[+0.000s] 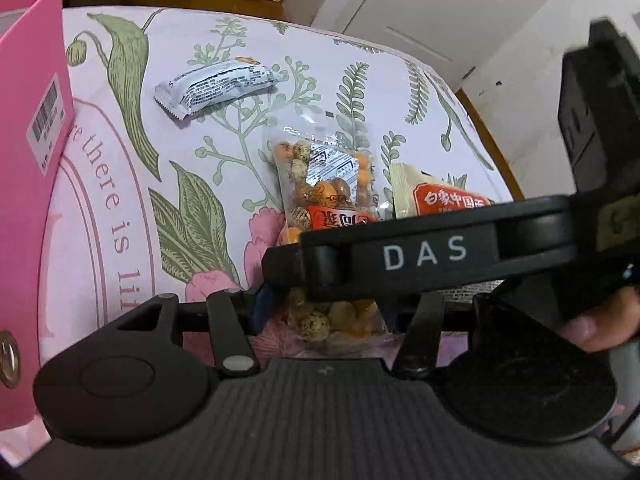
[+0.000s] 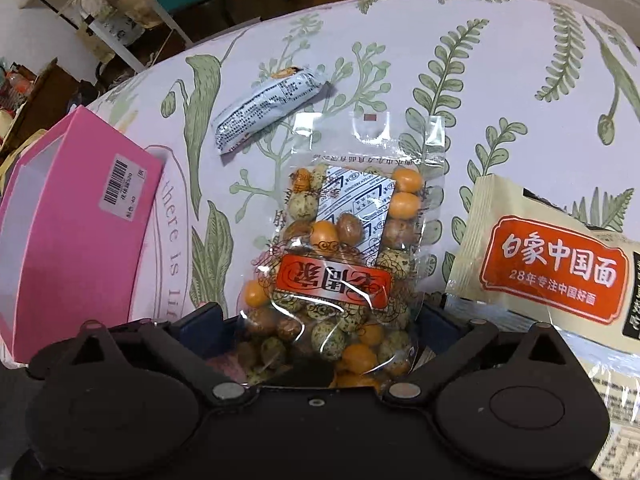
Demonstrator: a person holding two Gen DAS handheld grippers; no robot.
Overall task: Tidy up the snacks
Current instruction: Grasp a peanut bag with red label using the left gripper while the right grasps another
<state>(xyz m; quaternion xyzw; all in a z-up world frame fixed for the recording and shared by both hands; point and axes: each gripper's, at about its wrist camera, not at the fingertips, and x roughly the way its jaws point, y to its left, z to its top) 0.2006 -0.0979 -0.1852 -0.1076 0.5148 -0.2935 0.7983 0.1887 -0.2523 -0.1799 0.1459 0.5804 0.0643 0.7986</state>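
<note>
A clear bag of coated nuts (image 1: 326,184) (image 2: 340,248) with a red label lies lengthwise on the floral cloth. Its near end sits pinched between the fingers of my left gripper (image 1: 336,312); a blue pad shows on the left, and the right finger is hidden. My right gripper (image 2: 324,320) stands wide open over the bag's near half, its blue pads at either edge without pressing. One black finger (image 1: 400,256) of it crosses the left wrist view. A silver snack bar (image 1: 218,86) (image 2: 268,110) lies beyond the bag. A cream noodle packet (image 1: 448,196) (image 2: 552,268) lies to the right.
An open pink box (image 1: 28,160) (image 2: 72,220) with a barcode sticker stands at the left. The floral tablecloth (image 1: 180,152) ends at a wooden table edge (image 1: 492,148) on the right. A person's thumb (image 1: 600,328) holds the right gripper. Cluttered floor and shelves lie beyond the far edge.
</note>
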